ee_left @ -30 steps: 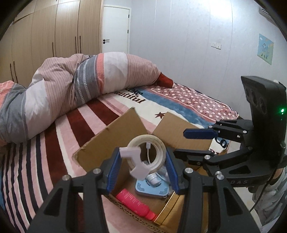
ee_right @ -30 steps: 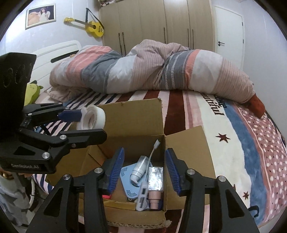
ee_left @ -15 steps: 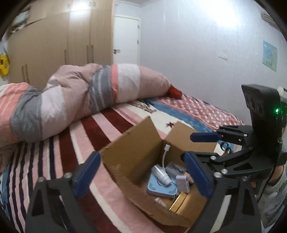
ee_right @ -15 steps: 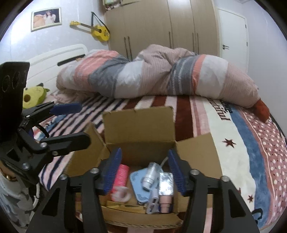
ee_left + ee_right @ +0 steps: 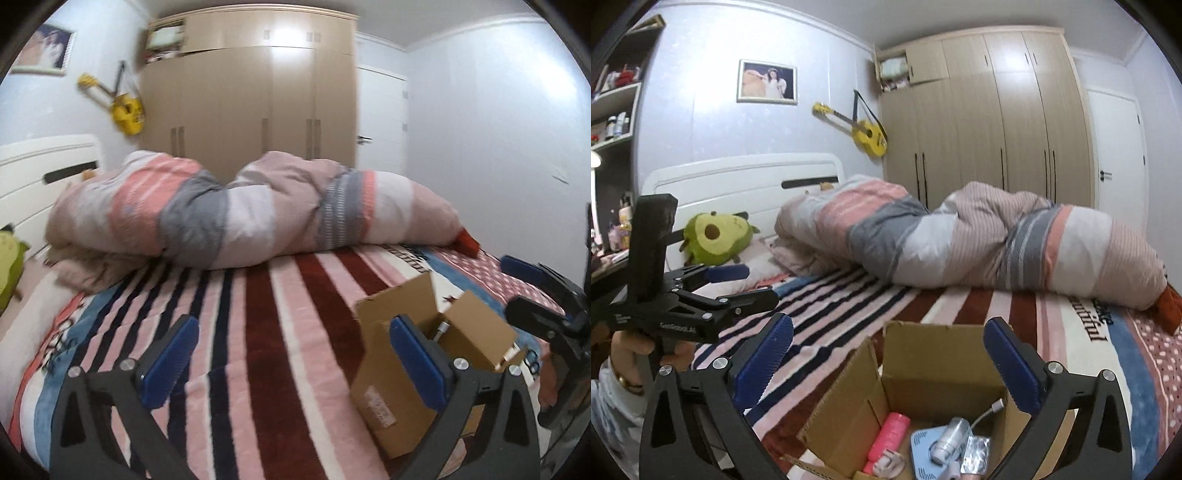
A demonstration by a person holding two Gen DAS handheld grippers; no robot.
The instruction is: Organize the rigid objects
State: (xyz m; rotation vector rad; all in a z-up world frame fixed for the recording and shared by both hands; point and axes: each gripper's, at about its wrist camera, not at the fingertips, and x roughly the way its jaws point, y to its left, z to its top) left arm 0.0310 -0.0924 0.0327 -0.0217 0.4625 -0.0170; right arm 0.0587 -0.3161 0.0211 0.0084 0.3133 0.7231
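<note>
Cardboard box [image 5: 942,373] sat on the striped bed [image 5: 266,332]. Left gripper [image 5: 291,354] and right gripper [image 5: 886,362] had just been opening, jaws wide apart, nothing between them.

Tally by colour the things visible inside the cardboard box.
Right wrist view, cardboard box:
Pink: 1, bottle
Light blue: 1, flat device
White: 3, tape dispenser, cylinder, cable
Silver: 1, foil packet
Total: 6

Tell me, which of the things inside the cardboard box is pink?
The pink bottle, lying at the left side of the cardboard box. The others beside it, the flat device and small tube, are blue and silver-white.
</note>
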